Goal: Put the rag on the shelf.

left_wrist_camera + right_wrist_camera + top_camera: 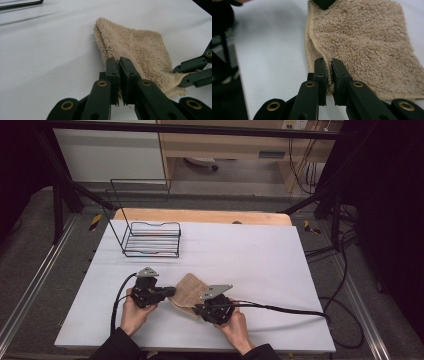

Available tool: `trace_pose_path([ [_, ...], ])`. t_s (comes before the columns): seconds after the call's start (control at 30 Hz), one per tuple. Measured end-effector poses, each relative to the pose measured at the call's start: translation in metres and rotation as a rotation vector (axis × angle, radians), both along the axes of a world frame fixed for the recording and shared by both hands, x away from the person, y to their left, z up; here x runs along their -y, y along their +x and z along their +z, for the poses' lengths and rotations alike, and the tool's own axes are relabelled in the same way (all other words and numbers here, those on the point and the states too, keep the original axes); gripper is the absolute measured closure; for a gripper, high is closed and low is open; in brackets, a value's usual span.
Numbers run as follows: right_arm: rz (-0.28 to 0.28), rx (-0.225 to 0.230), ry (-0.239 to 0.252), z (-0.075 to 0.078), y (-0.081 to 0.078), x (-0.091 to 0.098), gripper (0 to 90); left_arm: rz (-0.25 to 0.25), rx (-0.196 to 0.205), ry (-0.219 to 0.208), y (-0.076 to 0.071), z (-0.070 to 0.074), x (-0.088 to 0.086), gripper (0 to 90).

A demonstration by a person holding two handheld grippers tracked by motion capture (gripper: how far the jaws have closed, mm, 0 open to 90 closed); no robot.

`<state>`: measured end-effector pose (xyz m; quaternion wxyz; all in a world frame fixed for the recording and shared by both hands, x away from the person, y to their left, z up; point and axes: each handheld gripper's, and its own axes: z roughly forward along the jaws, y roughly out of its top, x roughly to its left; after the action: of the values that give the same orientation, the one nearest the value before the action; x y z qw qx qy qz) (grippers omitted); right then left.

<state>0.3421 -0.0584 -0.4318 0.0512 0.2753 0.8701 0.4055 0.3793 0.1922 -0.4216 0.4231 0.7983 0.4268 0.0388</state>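
A folded beige terry towel lies on the white table near its front edge. My left gripper comes at the towel from the left. In the left gripper view its jaws are pinched on the near edge of the towel, which lifts slightly there. My right gripper holds the towel's front corner. In the right gripper view the pads press on the hemmed edge of the towel. The right gripper also appears at the far side of the left gripper view.
A black wire rack stands at the back left of the table, with a tall wire frame rising behind it. Its edge shows in the left gripper view. Cables trail from both grippers across the table front.
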Motion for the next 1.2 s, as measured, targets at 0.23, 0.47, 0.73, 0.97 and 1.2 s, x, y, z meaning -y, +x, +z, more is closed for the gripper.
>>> trace_pose_path([
  [0.23, 0.006, -0.043, 0.037, -0.005, -0.005, -0.019, 82.2, -0.014, -0.003, 0.081, -0.004, 0.001, -0.015, 85.2],
  [0.47, -0.013, -0.007, 0.064, 0.008, 0.004, -0.014, 56.8, -0.005, -0.022, 0.101, -0.004, -0.010, -0.018, 84.9],
  [0.73, -0.156, 0.004, 0.000, -0.001, 0.042, 0.011, 53.0, 0.005, -0.026, 0.114, -0.003, -0.016, -0.017, 84.1],
  [0.97, -0.147, -0.050, -0.011, -0.018, 0.056, 0.016, 64.2, 0.006, -0.040, 0.112, -0.002, -0.019, -0.018, 83.7],
  [1.2, -0.135, -0.108, 0.009, -0.015, 0.053, 0.017, 82.6, 0.023, -0.040, 0.108, -0.002, -0.016, -0.017, 84.3],
])
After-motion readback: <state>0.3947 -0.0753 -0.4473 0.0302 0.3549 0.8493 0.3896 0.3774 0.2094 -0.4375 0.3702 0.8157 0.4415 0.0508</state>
